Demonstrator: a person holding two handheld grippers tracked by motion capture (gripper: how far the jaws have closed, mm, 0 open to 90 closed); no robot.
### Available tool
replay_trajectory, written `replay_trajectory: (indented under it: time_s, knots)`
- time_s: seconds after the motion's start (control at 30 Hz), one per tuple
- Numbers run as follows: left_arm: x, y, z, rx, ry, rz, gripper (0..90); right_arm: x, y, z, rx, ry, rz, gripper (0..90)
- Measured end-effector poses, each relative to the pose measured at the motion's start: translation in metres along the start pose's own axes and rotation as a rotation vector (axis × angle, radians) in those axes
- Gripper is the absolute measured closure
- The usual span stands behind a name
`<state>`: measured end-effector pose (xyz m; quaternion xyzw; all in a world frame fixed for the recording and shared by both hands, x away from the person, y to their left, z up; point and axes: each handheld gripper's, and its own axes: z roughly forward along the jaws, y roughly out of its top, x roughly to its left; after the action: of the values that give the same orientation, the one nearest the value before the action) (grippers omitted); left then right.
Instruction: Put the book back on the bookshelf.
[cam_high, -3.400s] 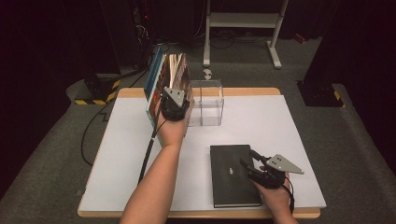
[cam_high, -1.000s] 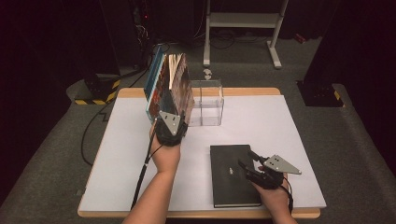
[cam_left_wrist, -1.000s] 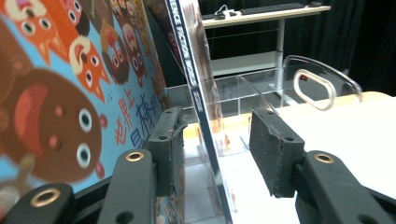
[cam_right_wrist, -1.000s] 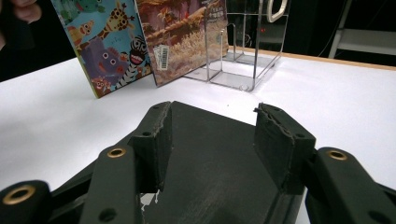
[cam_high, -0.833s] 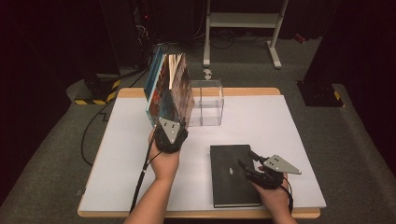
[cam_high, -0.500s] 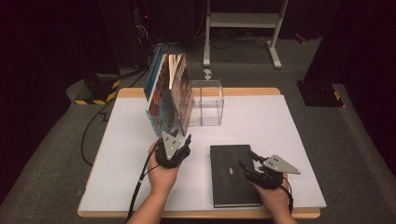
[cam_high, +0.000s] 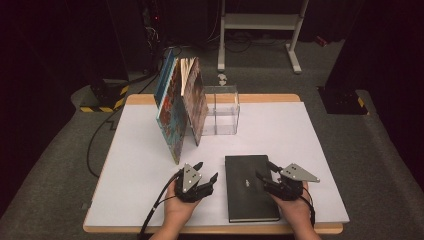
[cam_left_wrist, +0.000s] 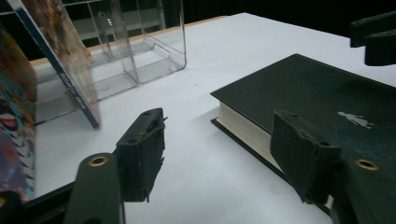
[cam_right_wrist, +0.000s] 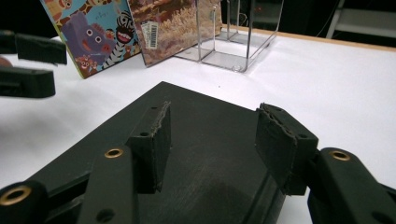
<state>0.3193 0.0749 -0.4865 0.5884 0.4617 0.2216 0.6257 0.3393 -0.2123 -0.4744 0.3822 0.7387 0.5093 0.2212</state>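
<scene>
A black hardcover book (cam_high: 249, 187) lies flat near the table's front edge, its cover (cam_right_wrist: 196, 140) up and page edges (cam_left_wrist: 247, 135) facing left. My left gripper (cam_high: 207, 172) is open, just left of the book, jaws on either side of its near-left corner (cam_left_wrist: 219, 163). Over the book's right edge, my right gripper (cam_high: 265, 170) is open above the cover (cam_right_wrist: 210, 144). Several picture books (cam_high: 180, 107) lean against a clear acrylic stand (cam_high: 221, 110) at the back.
The white table (cam_high: 125, 165) has free room on its left side and at the far right. A black cable (cam_high: 97, 145) trails off the left edge. A white metal frame (cam_high: 260, 30) stands on the floor behind the table.
My left gripper has drawn back from the leaning picture books to the front of the table beside the black book. The right gripper has stayed put.
</scene>
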Motion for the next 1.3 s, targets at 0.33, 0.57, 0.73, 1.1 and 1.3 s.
replay_trajectory:
  time_s: [0.33, 0.57, 0.73, 1.1, 1.3]
  knots:
    - [-0.003, -0.004, -0.005, 0.010, -0.065, -0.031, 32.4, -0.001, -0.021, -0.037, 0.093, 0.047, 0.031, 38.7]
    - [-0.007, -0.002, -0.008, -0.010, -0.061, -0.042, 29.8, 0.015, -0.041, -0.063, 0.108, 0.087, 0.023, 33.8]
    - [-0.008, -0.003, -0.007, -0.014, -0.056, -0.044, 29.4, 0.021, -0.050, -0.069, 0.136, 0.129, 0.031, 29.7]
    - [-0.008, -0.006, -0.003, -0.003, -0.058, -0.039, 29.3, 0.027, -0.060, -0.069, 0.200, 0.155, -0.029, 17.7]
    - [-0.010, -0.006, -0.003, 0.005, -0.066, -0.041, 29.5, 0.026, -0.059, -0.067, 0.204, 0.162, -0.018, 16.5]
